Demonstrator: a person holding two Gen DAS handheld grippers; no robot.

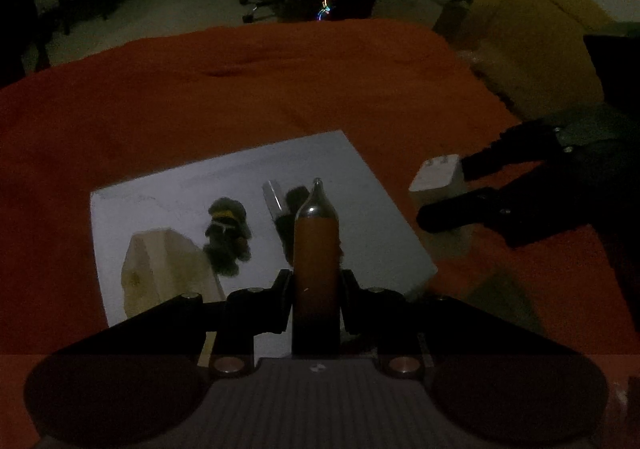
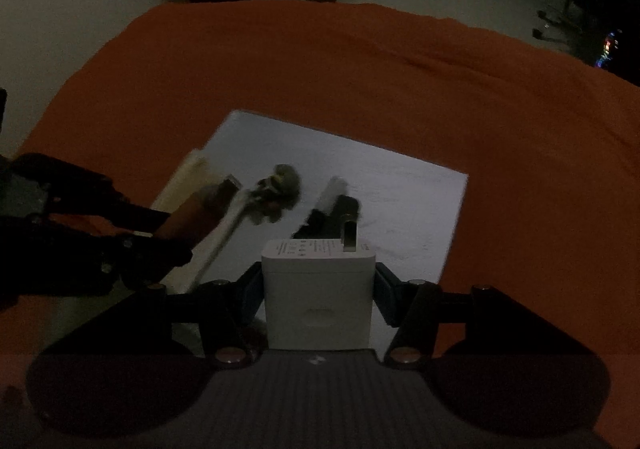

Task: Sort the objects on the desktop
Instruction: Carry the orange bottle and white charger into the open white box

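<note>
My left gripper (image 1: 315, 281) is shut on an orange tube with a silver tip (image 1: 315, 249), held over the near edge of a white sheet (image 1: 168, 185). My right gripper (image 2: 319, 291) is shut on a white charger plug (image 2: 319, 289), held above the sheet's near edge (image 2: 400, 201). On the sheet lie a wooden block (image 1: 160, 269), a small fuzzy grey toy (image 1: 228, 237) and a dark pen-like item with a clear cap (image 1: 280, 205). The right gripper with the plug (image 1: 438, 173) shows at the right in the left wrist view. The left gripper with the tube (image 2: 188, 215) shows at the left in the right wrist view.
An orange cloth (image 1: 240, 89) covers the table. A yellowish box (image 1: 536, 21) stands beyond the table's right edge. Chairs and a dark floor lie past the far edge. The room is dim.
</note>
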